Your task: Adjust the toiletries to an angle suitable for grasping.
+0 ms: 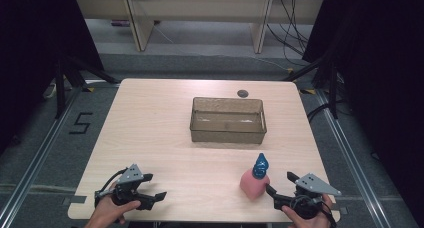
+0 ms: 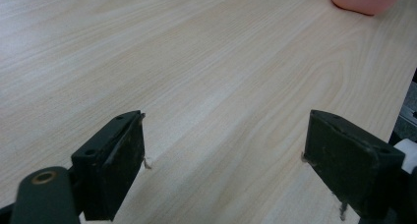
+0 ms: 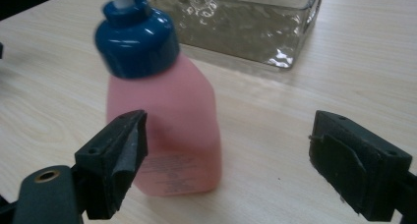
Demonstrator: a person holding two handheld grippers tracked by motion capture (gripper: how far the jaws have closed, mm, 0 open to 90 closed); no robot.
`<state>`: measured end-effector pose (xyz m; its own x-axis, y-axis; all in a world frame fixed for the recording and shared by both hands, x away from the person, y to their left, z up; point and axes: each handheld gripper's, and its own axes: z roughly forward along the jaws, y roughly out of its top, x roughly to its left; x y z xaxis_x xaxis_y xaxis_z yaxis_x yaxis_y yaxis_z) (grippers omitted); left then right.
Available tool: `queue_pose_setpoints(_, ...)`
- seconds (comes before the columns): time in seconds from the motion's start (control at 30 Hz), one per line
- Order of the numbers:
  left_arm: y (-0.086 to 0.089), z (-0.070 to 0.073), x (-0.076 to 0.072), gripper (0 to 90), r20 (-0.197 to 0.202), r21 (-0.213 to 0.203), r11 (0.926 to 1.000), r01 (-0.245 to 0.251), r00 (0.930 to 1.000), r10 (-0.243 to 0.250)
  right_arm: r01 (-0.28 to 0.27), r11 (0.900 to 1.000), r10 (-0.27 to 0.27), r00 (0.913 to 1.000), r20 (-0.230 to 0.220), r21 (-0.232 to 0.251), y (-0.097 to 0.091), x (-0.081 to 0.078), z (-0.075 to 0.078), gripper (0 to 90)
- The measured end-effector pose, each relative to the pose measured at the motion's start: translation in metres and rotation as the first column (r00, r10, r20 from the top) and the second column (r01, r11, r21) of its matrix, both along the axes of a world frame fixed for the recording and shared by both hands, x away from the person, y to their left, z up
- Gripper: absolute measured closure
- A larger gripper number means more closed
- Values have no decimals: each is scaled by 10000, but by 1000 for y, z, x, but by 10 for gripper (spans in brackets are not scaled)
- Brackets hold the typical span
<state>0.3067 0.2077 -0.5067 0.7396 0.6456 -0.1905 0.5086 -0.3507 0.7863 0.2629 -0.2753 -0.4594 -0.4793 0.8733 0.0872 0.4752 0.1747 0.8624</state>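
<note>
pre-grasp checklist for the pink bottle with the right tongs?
1. Right tongs open wide enough for the pink bottle: ok, jaws stand well apart.
2. Bottle between the jaws: not ok, in the right gripper view it sits just ahead of them, close to one jaw and off centre.
3. Bottle upright on the table, blue pump cap on: ok.
4. Clear tub free to receive: ok, it looks empty and stands apart from the bottle.
5. Left tongs out of the way: ok, open over bare table at the near left corner.
6. Bottle's fill level or weight: cannot tell.
</note>
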Motion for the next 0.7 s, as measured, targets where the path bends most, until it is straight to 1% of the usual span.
queue_pose_setpoints(0.03,0,0,0,149,24,-29,10000,-27,10000,27,-36,9999,37,10000,-41,93,2,-1,1,156)
queue_pose_setpoints(0.07,0,0,0,149,-16,7,10000,-2,10000,2,-30,9996,38,9996,-268,298,4,-4,2,157)
queue_pose_setpoints(0.1,0,0,0,149,13,-41,10000,-9,10000,9,-161,9997,159,9998,98,198,4,-3,2,157)
queue_pose_setpoints(0.13,0,0,0,149,13,-41,10000,-9,10000,9,-161,9997,159,9998,98,198,4,-3,2,157)
queue_pose_setpoints(0.17,0,-1,0,149,34,-79,10000,-24,10000,24,-333,9993,327,9989,322,192,5,-3,3,157)
queue_pose_setpoints(0.27,0,-1,0,149,36,-72,10000,-25,10000,25,-410,9987,400,9987,329,298,8,-5,6,159)
queue_pose_setpoints(0.3,0,-1,0,149,21,-60,10000,-34,10000,34,-452,9969,427,9983,390,645,11,-6,8,162)
queue_pose_setpoints(0.33,0,-1,0,149,21,-60,10000,-34,10000,34,-452,9969,427,9983,390,645,11,-6,8,162)
queue_pose_setpoints(0.37,0,-1,0,149,5,-50,10000,-39,10000,39,-582,9965,554,9974,470,601,12,-7,10,171)
queue_pose_setpoints(0.4,-1,-1,0,149,7,-143,9998,-129,9999,129,-767,9957,734,9953,631,517,12,-6,11,181)
queue_pose_setpoints(0.43,0,-1,1,149,-18,-36,9999,-132,9999,131,-743,9963,706,9943,800,444,12,-6,12,185)
queue_pose_setpoints(0.53,0,-1,1,149,-22,-12,9999,-124,9999,124,-856,9954,824,9940,721,430,14,-7,15,188)
queue_pose_setpoints(0.57,0,-1,1,149,-19,-22,9999,-118,9999,118,-901,9953,869,9925,856,348,16,-6,17,196)
queue_pose_setpoints(0.6,0,-1,1,149,-19,-22,9999,-118,9999,118,-901,9953,869,9925,856,348,16,-6,17,196)
queue_pose_setpoints(0.63,0,-1,1,149,-24,-4,9999,-115,9999,115,-974,9945,933,9910,958,380,19,-5,17,197)
queue_pose_setpoints(0.7,0,-1,0,149,-31,-10,9999,-114,9999,114,-1151,9932,1130,9899,857,200,21,-4,18,190)
